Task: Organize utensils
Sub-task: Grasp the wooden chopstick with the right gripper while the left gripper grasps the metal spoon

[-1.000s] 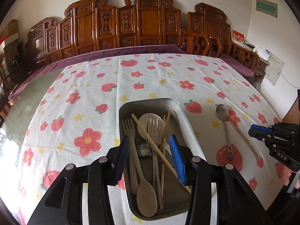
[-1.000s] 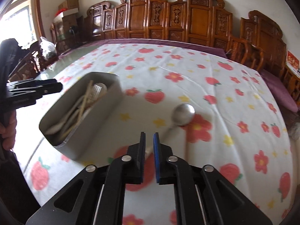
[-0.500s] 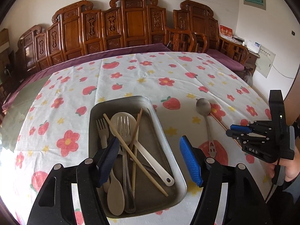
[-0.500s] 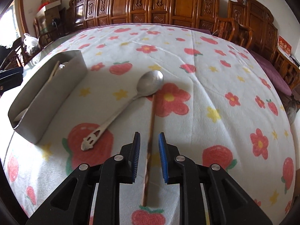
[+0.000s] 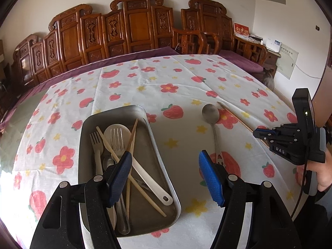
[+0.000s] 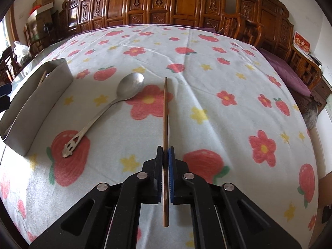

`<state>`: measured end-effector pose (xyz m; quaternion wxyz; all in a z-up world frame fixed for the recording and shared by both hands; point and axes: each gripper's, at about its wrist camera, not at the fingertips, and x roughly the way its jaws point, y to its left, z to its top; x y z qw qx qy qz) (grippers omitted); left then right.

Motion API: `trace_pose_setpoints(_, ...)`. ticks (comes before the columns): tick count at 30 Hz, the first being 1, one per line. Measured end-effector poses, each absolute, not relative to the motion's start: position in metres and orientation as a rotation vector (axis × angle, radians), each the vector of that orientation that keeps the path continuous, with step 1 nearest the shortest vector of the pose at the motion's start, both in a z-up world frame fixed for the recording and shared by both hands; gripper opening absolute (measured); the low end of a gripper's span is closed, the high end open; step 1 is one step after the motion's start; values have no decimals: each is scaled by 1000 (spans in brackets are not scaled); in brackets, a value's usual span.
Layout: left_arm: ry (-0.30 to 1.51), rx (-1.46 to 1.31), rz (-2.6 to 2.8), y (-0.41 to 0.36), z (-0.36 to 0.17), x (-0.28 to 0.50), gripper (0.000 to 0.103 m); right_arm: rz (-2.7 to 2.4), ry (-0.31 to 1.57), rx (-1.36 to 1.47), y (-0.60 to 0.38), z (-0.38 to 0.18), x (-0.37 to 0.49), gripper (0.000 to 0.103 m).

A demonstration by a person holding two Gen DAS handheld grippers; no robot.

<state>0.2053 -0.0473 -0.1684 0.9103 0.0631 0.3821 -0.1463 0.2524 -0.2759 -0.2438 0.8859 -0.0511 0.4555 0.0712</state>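
A metal tray (image 5: 157, 145) holds forks, spoons and chopsticks near the table's front. It also shows in the right wrist view (image 6: 37, 95) at the left. My left gripper (image 5: 164, 172) is open and empty over the tray's right edge. My right gripper (image 6: 165, 155) is shut on a brown chopstick (image 6: 165, 108) that lies along the cloth. The chopstick (image 5: 234, 116) and right gripper (image 5: 259, 133) also show at the right of the left wrist view. A metal spoon (image 6: 108, 108) lies between tray and chopstick, also seen from the left wrist (image 5: 211, 116).
The table has a white cloth (image 6: 207, 78) printed with red flowers and strawberries. Carved wooden chairs (image 5: 134, 27) line the far side. A hand (image 5: 323, 172) holds the right gripper at the table's right edge.
My right gripper has closed on the brown chopstick. My left gripper has drifted right, so the tray sits further left in its view.
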Motion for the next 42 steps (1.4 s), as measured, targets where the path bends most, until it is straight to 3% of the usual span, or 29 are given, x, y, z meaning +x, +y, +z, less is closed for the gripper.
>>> trace_pose_setpoints(11,824,129,-319,-69,-170,208,64,172,911,-50,-293,-237,259,6)
trace_pose_setpoints(21,871,186,-349,-113,-178,223,53,219,884,-22,-292,-227,266,6)
trace_pose_setpoints(42,1054,201,-367,-179,-234,293,19,274,860,97,-312,-217,270,6)
